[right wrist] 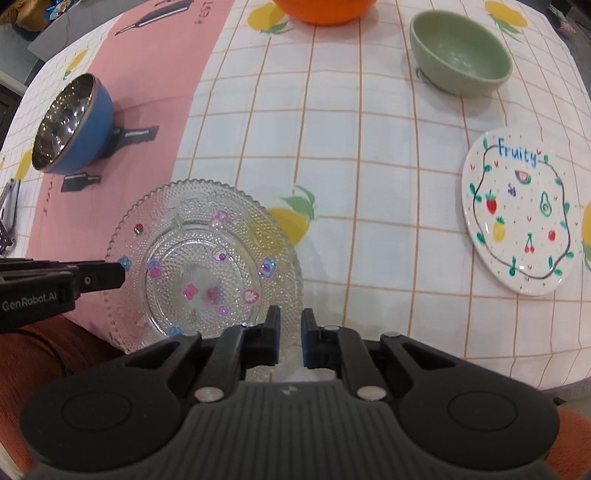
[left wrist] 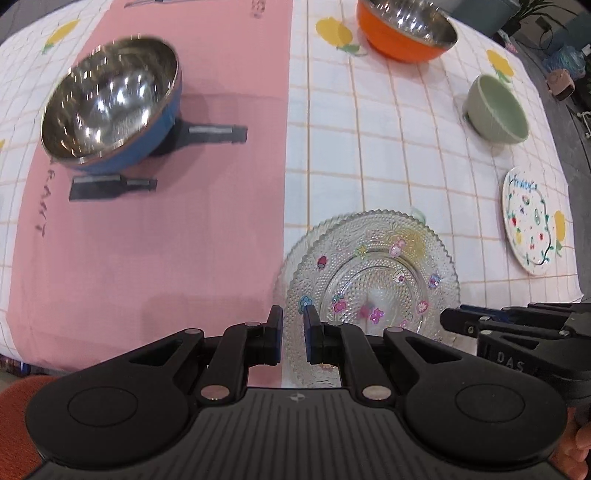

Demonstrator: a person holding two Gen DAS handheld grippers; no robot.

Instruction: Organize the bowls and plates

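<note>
A clear glass plate (left wrist: 373, 280) with small stickers lies near the table's front edge; it also shows in the right wrist view (right wrist: 203, 258). My left gripper (left wrist: 293, 338) sits at its left rim, jaws narrowly apart with the rim between them. My right gripper (right wrist: 288, 339) sits at its right rim, jaws narrowly apart around the rim. A blue steel bowl (left wrist: 110, 107) stands on the pink mat. An orange steel bowl (left wrist: 406, 29), a green bowl (left wrist: 496, 109) and a white fruit plate (right wrist: 521, 214) stand farther off.
A checked tablecloth (right wrist: 369, 147) with lemon prints covers the table, with a pink mat (left wrist: 147, 240) on its left half. The table's right edge runs just past the fruit plate (left wrist: 532, 225). Dark floor and clutter lie beyond.
</note>
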